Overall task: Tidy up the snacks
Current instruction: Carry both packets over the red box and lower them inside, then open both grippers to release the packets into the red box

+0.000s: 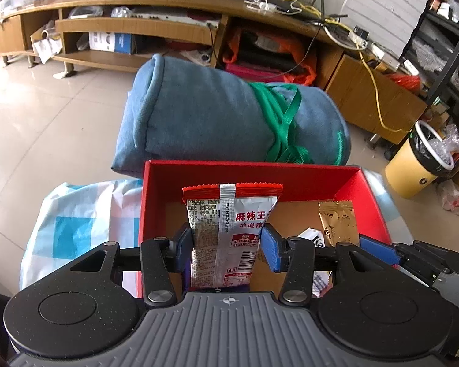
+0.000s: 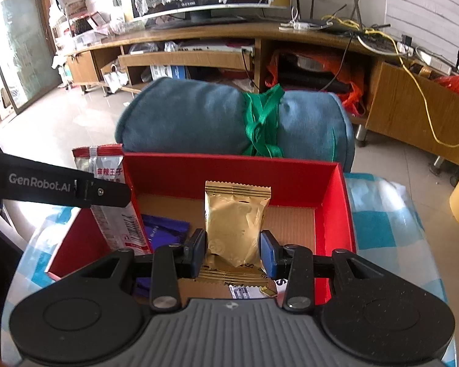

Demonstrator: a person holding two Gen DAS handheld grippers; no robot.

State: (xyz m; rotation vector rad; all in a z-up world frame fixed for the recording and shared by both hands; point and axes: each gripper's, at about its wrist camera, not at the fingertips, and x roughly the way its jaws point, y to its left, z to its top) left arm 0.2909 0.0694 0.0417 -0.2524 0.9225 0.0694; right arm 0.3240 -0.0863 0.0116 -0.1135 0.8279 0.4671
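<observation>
A red box (image 1: 248,172) with a brown cardboard floor stands on a blue-checked cloth. My left gripper (image 1: 226,246) is shut on a silver and red spicy snack packet (image 1: 229,223), held upright over the box. My right gripper (image 2: 232,250) is shut on a gold snack packet (image 2: 234,223), also over the box (image 2: 229,165). The gold packet also shows in the left wrist view (image 1: 336,221). The silver packet also shows in the right wrist view (image 2: 113,195), behind the left gripper's arm. A purple packet (image 2: 165,229) and a white packet (image 2: 248,290) lie on the box floor.
A rolled blue blanket (image 1: 217,116) tied with green strap lies just behind the box. The blue-checked cloth (image 2: 382,214) covers the surface. A wooden TV cabinet (image 1: 137,27) runs along the back. A yellow bin (image 1: 419,159) stands on the floor at right.
</observation>
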